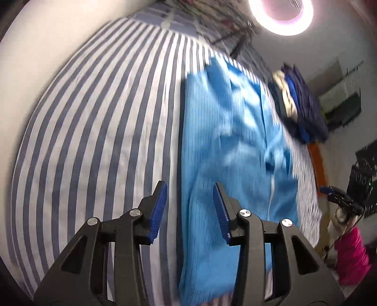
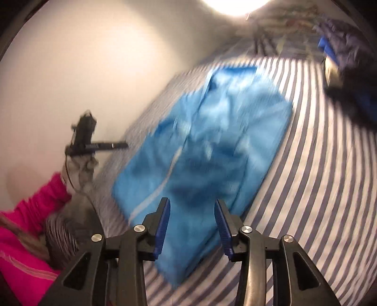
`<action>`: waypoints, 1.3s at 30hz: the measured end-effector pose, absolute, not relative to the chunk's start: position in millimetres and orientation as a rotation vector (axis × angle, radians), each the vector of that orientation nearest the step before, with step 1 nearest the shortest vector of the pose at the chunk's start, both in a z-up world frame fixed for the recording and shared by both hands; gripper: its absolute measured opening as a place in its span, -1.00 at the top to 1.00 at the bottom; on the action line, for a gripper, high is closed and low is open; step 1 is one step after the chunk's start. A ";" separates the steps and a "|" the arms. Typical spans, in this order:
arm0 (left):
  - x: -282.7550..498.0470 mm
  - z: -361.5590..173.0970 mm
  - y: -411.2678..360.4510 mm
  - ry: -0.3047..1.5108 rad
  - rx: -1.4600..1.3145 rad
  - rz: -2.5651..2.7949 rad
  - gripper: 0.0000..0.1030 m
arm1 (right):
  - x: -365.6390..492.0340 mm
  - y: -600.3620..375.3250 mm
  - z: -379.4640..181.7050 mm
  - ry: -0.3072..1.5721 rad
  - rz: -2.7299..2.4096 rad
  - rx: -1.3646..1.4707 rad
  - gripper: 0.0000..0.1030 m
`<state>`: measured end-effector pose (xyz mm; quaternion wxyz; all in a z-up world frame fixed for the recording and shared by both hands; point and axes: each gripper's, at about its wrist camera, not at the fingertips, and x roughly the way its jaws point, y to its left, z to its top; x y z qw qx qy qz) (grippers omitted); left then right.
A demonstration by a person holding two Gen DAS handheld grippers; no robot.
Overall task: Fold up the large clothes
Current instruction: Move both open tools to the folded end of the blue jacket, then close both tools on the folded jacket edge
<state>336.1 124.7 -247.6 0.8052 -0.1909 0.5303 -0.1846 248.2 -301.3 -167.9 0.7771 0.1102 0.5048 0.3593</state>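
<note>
A light blue garment lies flat and partly folded on a blue-and-white striped bed sheet. My left gripper hangs above the garment's near left edge, open, with nothing between its blue pads. In the right wrist view the same garment stretches away across the sheet. My right gripper hovers over its near end, open and empty. Both views are blurred.
A pile of dark blue clothes sits on the bed beyond the garment. A person's pink sleeve is at the bed's side. A ring light glares overhead. A pale wall borders the bed.
</note>
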 end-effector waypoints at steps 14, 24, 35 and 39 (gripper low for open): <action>475.9 -296.0 104.8 1.163 -0.585 -0.436 0.04 | 443.2 -241.7 -160.0 0.979 0.675 0.334 -0.14; 511.0 -316.6 101.7 1.146 -0.621 -0.523 0.38 | 544.7 -157.8 -202.2 1.025 0.543 0.234 -0.14; 505.5 -314.8 89.6 1.098 -0.539 -0.498 0.94 | 609.0 -187.2 -246.9 1.062 0.172 0.139 -0.52; 504.4 -310.4 81.1 1.076 -0.487 -0.480 0.96 | 619.1 -204.0 -271.7 1.172 0.298 0.329 -0.08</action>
